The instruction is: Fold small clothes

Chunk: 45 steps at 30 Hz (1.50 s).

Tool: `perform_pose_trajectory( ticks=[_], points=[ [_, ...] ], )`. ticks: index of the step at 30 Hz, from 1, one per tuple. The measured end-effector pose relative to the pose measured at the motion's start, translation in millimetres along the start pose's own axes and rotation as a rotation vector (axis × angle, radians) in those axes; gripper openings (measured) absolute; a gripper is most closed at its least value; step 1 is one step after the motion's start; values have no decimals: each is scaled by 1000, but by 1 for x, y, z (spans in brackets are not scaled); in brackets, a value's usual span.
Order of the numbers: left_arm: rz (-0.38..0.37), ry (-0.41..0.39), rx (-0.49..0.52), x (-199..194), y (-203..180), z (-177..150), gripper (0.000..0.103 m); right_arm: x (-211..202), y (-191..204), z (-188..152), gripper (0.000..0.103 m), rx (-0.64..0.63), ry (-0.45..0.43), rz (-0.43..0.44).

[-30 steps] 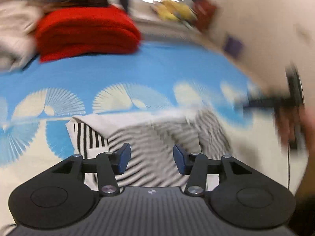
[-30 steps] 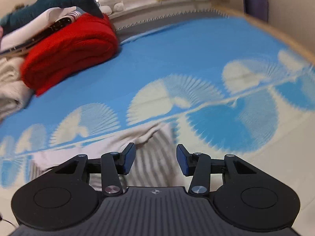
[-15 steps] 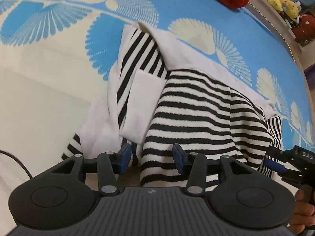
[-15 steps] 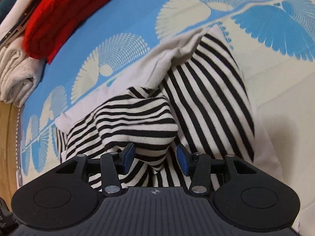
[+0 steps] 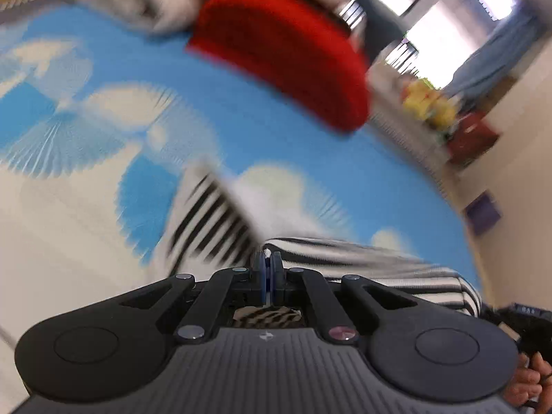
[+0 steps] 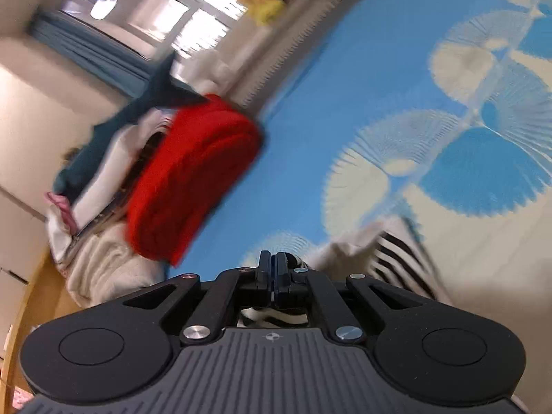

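My left tongs (image 5: pixel 267 262) have just closed, pinching the striped garment (image 5: pixel 362 262), a white tuft showing between the pads. My right tongs (image 6: pixel 274 264) have likewise just closed on its fabric. It lies on the blue-patterned bed (image 6: pixel 345 86); red folded blanket (image 5: pixel 286 51) at twelve o'clock.

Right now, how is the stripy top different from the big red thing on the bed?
The stripy top has black and white stripes; the red blanket is plain red. The stripy top lies loose and rumpled close to the grippers, while the red blanket sits folded into a thick bundle farther back. The left gripper looks shut on the stripy top's fabric; nothing touches the red blanket. Both are soft cloth things resting on the blue patterned bedcover.
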<state>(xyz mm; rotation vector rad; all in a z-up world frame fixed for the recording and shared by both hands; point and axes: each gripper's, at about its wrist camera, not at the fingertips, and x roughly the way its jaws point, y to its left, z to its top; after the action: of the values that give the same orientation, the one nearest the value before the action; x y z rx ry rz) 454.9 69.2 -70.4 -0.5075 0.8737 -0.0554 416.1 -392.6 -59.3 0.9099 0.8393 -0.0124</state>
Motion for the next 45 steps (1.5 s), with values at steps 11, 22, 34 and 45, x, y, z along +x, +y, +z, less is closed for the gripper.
perform_pose_trajectory(
  ticks=[11, 22, 34, 45],
  points=[
    [106, 219, -157, 33, 33, -5, 46, 30, -34, -30, 41, 60, 190, -280],
    [139, 245, -98, 62, 24, -23, 10, 58, -11, -44, 5, -3, 228, -204],
    [228, 209, -53, 56, 25, -15, 28, 55, -26, -44, 19, 7, 244, -424],
    [204, 272, 51, 73, 12, -26, 25, 64, 9, -55, 43, -218, 282, -223]
  ],
)
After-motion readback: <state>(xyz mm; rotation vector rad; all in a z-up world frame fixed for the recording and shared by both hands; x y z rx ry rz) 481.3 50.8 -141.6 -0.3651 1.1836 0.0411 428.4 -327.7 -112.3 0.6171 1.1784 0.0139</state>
